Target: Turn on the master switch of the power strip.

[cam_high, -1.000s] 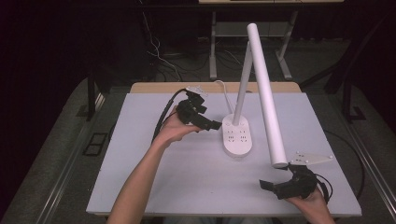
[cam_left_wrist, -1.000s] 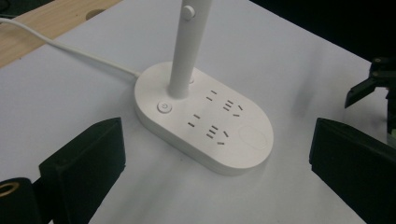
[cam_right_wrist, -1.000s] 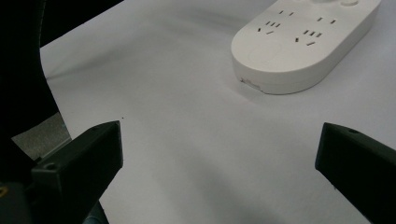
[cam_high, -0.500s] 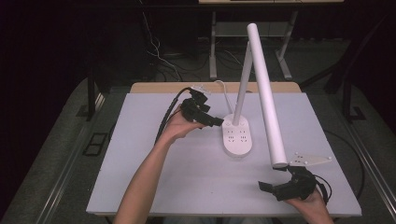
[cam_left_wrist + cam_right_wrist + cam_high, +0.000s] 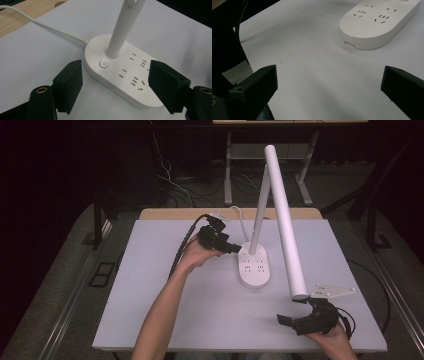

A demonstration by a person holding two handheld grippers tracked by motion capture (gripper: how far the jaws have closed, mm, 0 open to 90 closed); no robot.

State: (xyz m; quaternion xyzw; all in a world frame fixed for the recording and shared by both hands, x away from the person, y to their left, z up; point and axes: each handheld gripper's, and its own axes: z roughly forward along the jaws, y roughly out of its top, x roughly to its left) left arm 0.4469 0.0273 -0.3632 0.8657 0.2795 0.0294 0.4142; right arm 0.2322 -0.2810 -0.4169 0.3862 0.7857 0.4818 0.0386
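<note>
A white desk lamp stands mid-table: an oval base (image 5: pixel 254 270) with sockets, a slanted stem (image 5: pixel 259 215) and a long tube head (image 5: pixel 286 225) sloping down to the right. My left gripper (image 5: pixel 235 249) is open at the base's rear left end. In the left gripper view its jaws (image 5: pixel 115 67) straddle the base (image 5: pixel 125 82), with the round power button (image 5: pixel 104 64) between them and the stem (image 5: pixel 120 32) just beyond. My right gripper (image 5: pixel 292 312) hangs open near the front right edge, under the tube's tip. Its jaws (image 5: pixel 330 72) hold nothing, and the base (image 5: pixel 379 22) lies ahead.
The lamp's white cable (image 5: pixel 45 26) runs off the back of the white table (image 5: pixel 165 320) over a wooden strip (image 5: pixel 170 214). The left gripper's black cable (image 5: pixel 182 247) trails back-left. Dark floor and desk legs surround the table.
The left gripper has edged slightly toward the lamp base. The right gripper has drifted a little toward the table's front edge. The lamp has not moved.
</note>
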